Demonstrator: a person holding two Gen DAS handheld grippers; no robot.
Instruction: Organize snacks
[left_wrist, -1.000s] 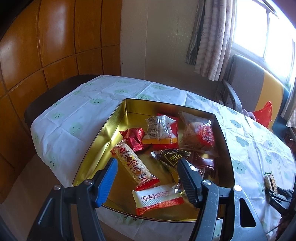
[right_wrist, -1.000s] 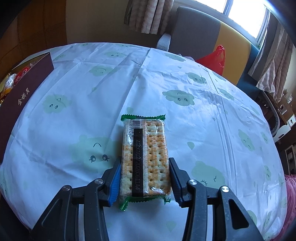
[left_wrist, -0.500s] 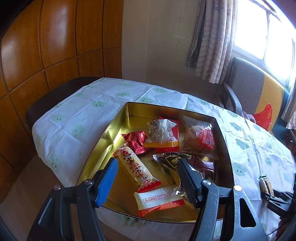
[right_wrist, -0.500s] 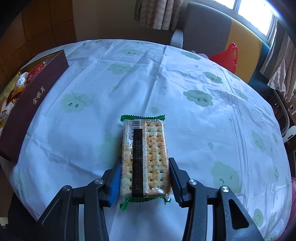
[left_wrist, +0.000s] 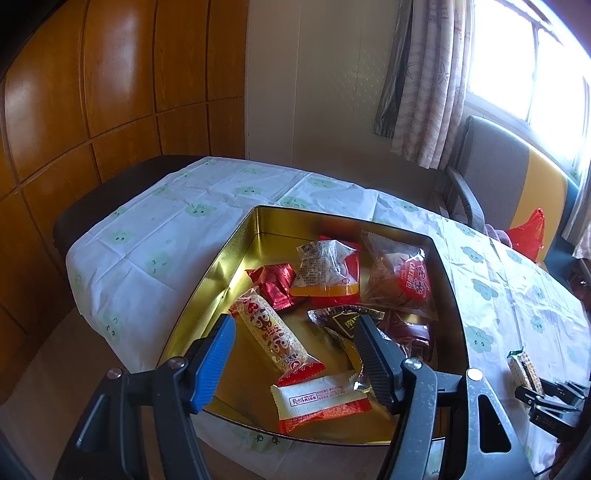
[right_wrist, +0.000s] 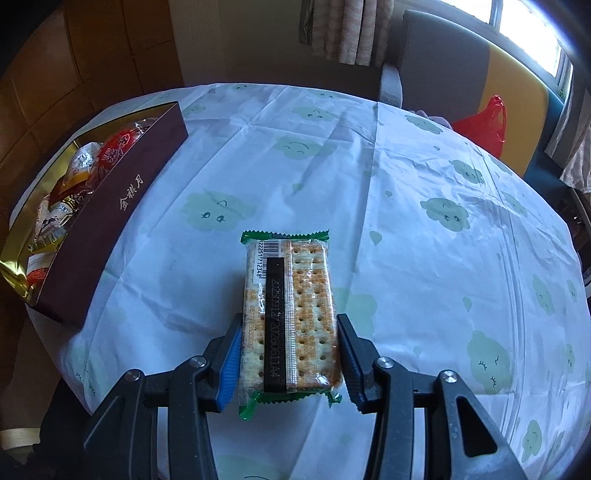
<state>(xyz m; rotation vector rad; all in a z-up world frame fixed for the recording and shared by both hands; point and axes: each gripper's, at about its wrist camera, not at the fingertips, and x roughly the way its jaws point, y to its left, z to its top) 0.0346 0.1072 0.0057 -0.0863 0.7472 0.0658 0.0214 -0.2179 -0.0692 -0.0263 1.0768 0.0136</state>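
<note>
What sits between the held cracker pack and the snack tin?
Only bare tablecloth, as the right wrist view shows: nothing lies between the cracker pack in the right gripper and the tin.

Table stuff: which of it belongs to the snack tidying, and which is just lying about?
Part of the job:
cracker packet, gripped by the right claw
gold tin holding wrapped snacks
left claw, open above the tin

Just lying about:
red plastic bag
chair
curtain
</note>
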